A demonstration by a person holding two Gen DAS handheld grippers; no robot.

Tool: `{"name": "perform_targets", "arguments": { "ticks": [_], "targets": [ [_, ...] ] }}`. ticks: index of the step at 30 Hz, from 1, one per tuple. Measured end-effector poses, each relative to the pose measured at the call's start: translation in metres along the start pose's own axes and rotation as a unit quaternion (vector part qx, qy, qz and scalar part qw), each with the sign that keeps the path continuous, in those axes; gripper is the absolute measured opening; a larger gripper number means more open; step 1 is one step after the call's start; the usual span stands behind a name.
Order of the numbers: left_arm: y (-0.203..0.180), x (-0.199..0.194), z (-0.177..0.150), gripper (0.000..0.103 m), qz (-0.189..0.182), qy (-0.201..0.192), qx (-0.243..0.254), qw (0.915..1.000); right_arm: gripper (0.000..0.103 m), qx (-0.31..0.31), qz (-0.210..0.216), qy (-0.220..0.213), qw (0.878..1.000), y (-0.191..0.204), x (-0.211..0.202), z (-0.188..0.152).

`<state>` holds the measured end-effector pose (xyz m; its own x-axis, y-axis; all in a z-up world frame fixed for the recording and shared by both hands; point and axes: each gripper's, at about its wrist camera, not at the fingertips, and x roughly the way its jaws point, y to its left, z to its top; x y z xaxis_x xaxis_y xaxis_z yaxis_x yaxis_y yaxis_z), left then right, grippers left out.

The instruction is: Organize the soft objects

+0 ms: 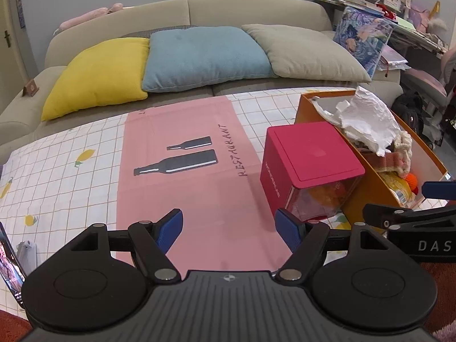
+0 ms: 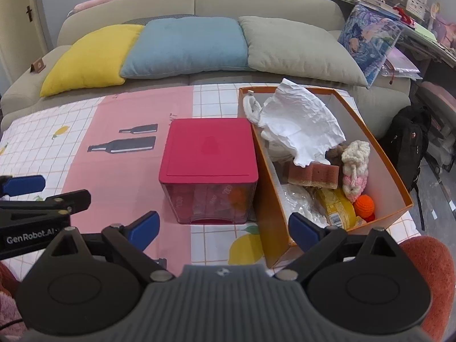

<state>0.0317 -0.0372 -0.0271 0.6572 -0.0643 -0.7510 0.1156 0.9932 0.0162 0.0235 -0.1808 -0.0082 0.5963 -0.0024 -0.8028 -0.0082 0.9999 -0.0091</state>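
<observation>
An orange cardboard box (image 2: 384,154) stands on the table at the right, also in the left wrist view (image 1: 359,191). It holds crumpled white paper (image 2: 302,122), a brown sponge (image 2: 313,173), a cream and pink knitted piece (image 2: 354,168), an orange knitted ball (image 2: 364,203) and a yellow packet (image 2: 337,208). A red-lidded clear box (image 2: 209,148) stands just left of it, with soft items dimly seen inside. My right gripper (image 2: 225,229) is open and empty, low in front of both boxes. My left gripper (image 1: 229,229) is open and empty over the pink mat (image 1: 182,154).
The table has a checked lemon-print cloth (image 1: 57,176). Behind it is a beige sofa (image 2: 256,2) with yellow (image 2: 85,59), blue (image 2: 188,45) and grey (image 2: 296,48) cushions. A phone (image 1: 10,265) lies at the table's left edge. A black backpack (image 2: 407,139) sits on the floor at the right.
</observation>
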Motion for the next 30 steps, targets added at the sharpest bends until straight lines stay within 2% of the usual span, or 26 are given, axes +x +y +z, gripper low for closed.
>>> {"name": "perform_targets", "arguments": {
  "ticks": [4, 30],
  "targets": [
    [-0.0011, -0.0004, 0.0007, 0.086, 0.000, 0.000, -0.001, 1.0000, 0.095, 0.015, 0.009, -0.006, 1.000, -0.0031, -0.0014, 0.0006],
    [-0.0075, -0.0065, 0.0026, 0.086, -0.001, -0.006, 0.006, 1.0000, 0.095, 0.016, 0.011, -0.017, 1.000, -0.0029, -0.0050, 0.0011]
  ]
}}
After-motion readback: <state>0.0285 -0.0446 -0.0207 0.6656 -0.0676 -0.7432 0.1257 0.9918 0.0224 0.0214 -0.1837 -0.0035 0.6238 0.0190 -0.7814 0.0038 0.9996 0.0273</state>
